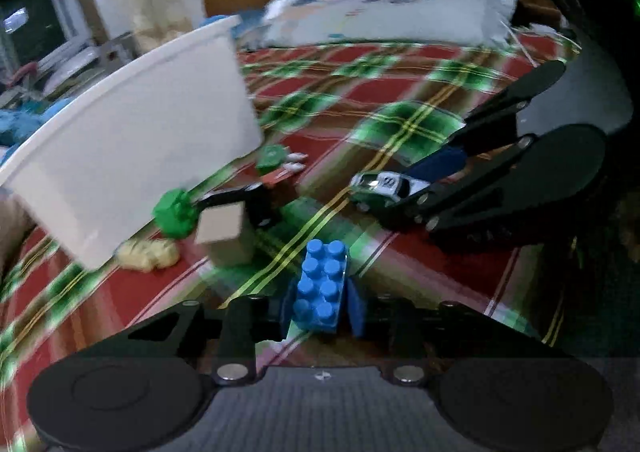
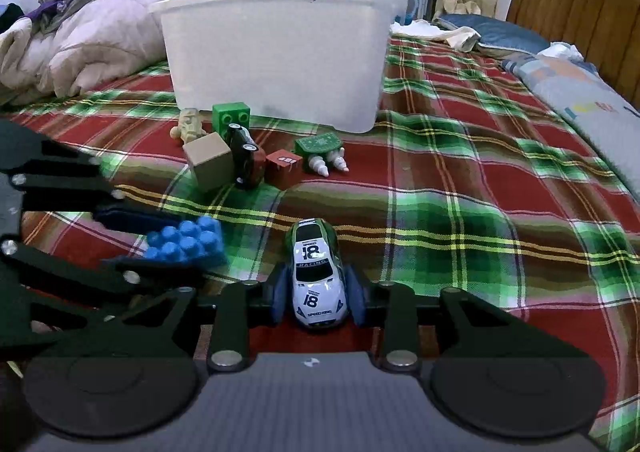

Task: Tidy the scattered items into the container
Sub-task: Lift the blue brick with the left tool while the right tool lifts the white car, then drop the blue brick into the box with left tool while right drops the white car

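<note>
In the left wrist view my left gripper (image 1: 322, 306) is shut on a blue studded brick (image 1: 320, 284), one blue pad against each long side. My right gripper (image 2: 318, 304) is shut on a green-and-white toy race car (image 2: 316, 276) numbered 18, low over the plaid blanket. The two grippers are side by side: the right wrist view shows the left gripper (image 2: 176, 244) with the brick (image 2: 184, 242). The white tub (image 2: 276, 51) stands behind them. In front of it lie a wooden cube (image 2: 210, 161), a green brick (image 2: 231, 116), a dark toy car (image 2: 246, 159), a red block (image 2: 283, 167), a green piece with white cones (image 2: 320, 147) and a beige figure (image 2: 190, 125).
Everything rests on a bed covered by a red-and-green plaid blanket (image 2: 460, 179). A heap of quilts and clothes (image 2: 80, 31) rises at the back left. Pillows (image 2: 560, 79) and a wooden headboard (image 2: 580, 11) line the right side.
</note>
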A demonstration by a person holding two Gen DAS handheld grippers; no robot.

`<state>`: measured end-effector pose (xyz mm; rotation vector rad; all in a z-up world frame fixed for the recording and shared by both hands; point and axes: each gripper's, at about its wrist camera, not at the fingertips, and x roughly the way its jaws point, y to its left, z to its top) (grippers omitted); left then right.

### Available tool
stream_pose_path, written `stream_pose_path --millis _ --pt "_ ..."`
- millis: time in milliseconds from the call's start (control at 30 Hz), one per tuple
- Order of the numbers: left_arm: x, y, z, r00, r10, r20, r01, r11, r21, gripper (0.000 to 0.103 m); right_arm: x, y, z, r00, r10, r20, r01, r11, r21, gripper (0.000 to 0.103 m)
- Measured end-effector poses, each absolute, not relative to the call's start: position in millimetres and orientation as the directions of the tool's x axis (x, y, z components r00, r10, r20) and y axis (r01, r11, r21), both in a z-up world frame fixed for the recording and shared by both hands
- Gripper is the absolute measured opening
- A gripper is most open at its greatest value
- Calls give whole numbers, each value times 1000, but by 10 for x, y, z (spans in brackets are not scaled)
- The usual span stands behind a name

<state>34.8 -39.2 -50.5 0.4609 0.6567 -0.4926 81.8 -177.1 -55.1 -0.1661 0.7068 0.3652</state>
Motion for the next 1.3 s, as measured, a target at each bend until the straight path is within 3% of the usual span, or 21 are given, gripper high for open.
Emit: stream_pose_path --millis 333,433,467,600,667,733,800,833,900,1133,1300 --pt "259 260 -474 728 -137 -672 322 933 159 31 569 -1563 -611 695 367 -619 -449 893 26 35" --pt "270 336 -482 731 -140 -668 298 946 128 31 580 -1521 -650 702 355 -617 -435 900 23 39" --pt "271 337 -490 733 -141 -666 298 946 128 31 595 -1520 -656 704 349 -618 -429 903 22 44" --pt "291 298 -563 731 -158 -664 301 948 106 31 598 -1501 -659 708 335 -622 -432 902 -5 44" --pt "273 317 -570 735 -159 -659 293 951 97 38 578 -1509 -660 709 339 -618 -434 901 -4 34" --pt "299 308 -571 737 -165 -655 295 951 93 44 563 -1498 -657 711 340 -615 -440 898 -12 34" --pt "336 301 -554 735 -177 -655 292 954 70 40 560 -1481 -653 712 338 -615 -444 896 -21 34" --pt "353 317 -528 730 -192 -655 292 955 45 27 563 -1480 -643 710 342 -616 -446 895 -18 34" --pt "387 326 -461 718 -205 -665 299 954 29 27 568 -1491 -592 704 355 -616 -454 891 -6 34" --pt "643 356 284 810 -193 -554 310 943 124 28 823 -1480 26 770 403 -494 -480 876 -34 34" --pt "1171 326 710 876 -114 -469 239 946 217 28 1319 -1378 498 825 404 -394 -455 889 -42 34"
